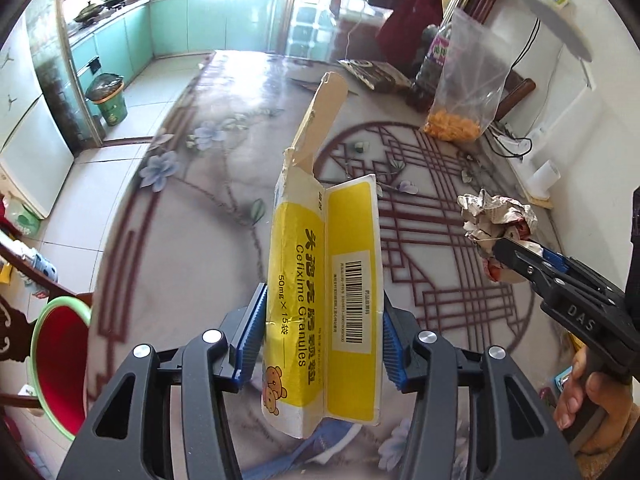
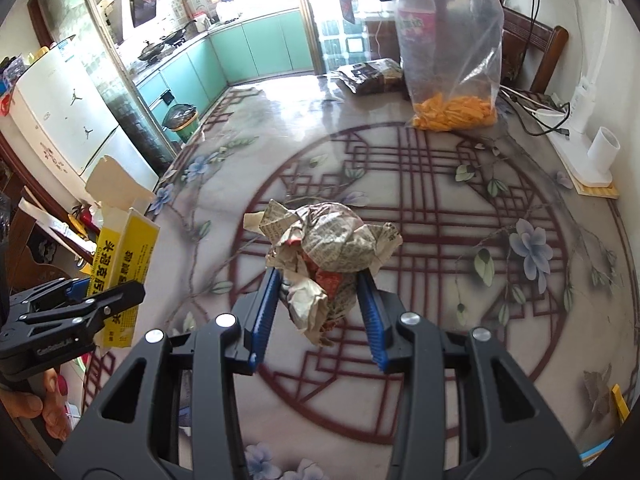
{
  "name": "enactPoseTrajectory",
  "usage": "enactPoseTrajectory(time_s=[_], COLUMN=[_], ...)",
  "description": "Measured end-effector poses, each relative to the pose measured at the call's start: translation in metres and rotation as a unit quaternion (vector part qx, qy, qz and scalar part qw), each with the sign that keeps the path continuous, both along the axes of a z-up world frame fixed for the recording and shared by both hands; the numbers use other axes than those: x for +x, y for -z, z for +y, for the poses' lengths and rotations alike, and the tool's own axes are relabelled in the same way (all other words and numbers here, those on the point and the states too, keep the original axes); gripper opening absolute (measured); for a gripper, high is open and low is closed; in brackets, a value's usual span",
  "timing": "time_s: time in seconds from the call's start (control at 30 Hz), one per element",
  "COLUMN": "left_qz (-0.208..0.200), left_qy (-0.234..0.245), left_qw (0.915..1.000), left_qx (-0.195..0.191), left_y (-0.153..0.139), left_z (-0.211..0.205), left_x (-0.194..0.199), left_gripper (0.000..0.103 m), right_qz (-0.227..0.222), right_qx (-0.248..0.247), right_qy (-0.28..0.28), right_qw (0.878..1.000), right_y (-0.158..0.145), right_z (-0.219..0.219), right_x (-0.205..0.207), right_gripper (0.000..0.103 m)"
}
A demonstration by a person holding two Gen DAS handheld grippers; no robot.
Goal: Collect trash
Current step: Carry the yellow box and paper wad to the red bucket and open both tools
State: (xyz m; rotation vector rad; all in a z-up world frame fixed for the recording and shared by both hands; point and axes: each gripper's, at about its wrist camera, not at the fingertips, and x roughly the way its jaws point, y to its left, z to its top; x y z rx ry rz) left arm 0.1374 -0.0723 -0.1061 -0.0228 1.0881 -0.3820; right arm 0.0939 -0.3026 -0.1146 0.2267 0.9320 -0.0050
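The left gripper (image 1: 322, 344) squeezes a yellow medicine box (image 1: 320, 280) by its two sides, so the flat, torn-open box stands up and cannot slip out. The right gripper (image 2: 322, 320) pinches a ball of crumpled newspaper (image 2: 324, 248) in its blue pads. Both pieces of trash hang in the air above the flowery table (image 2: 440, 208), not touching it. I think they are being carried off together. A green bin (image 1: 109, 100) waits on the kitchen floor, far away.
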Motion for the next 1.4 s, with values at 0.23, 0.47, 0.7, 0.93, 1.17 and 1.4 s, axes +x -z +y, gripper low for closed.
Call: enactPoseTrajectory(time_s=[0.23,0.47,0.7,0.93,1.17,1.4], left_qz=[-0.011,-0.016,-0.010,0.000,0.001,0.015], left_qy=[0.001,0.015,0.030,0.025,-0.004,-0.045], left_qw=[0.9999,0.9996,0.9990,0.9990,0.9993,0.9984], left_qx=[-0.009,-0.020,-0.033,-0.036,-0.036,-0.032], left_y=[-0.008,-0.009,-0.006,0.003,0.008,0.022], left_z=[0.029,0.061,0.097,0.138,0.187,0.235], left_x=[-0.022,-0.028,-0.024,-0.014,-0.007,-0.011], left_gripper=[0.049,0.049,0.049,0.049,0.049,0.050], right_qz=[-0.004,-0.007,0.005,0.001,0.001,0.005], right_qx=[-0.012,-0.028,-0.038,-0.044,-0.046,-0.047], right_qy=[-0.013,-0.012,-0.010,-0.028,-0.059,-0.105], right_qw=[1.000,0.999,0.999,0.999,0.997,0.993], right_y=[-0.009,-0.017,-0.017,-0.023,-0.024,-0.021], right_z=[0.031,0.070,0.115,0.167,0.218,0.270], right_x=[-0.012,-0.020,-0.021,-0.015,-0.003,0.007], right_gripper=[0.039,0.039,0.039,0.039,0.039,0.039])
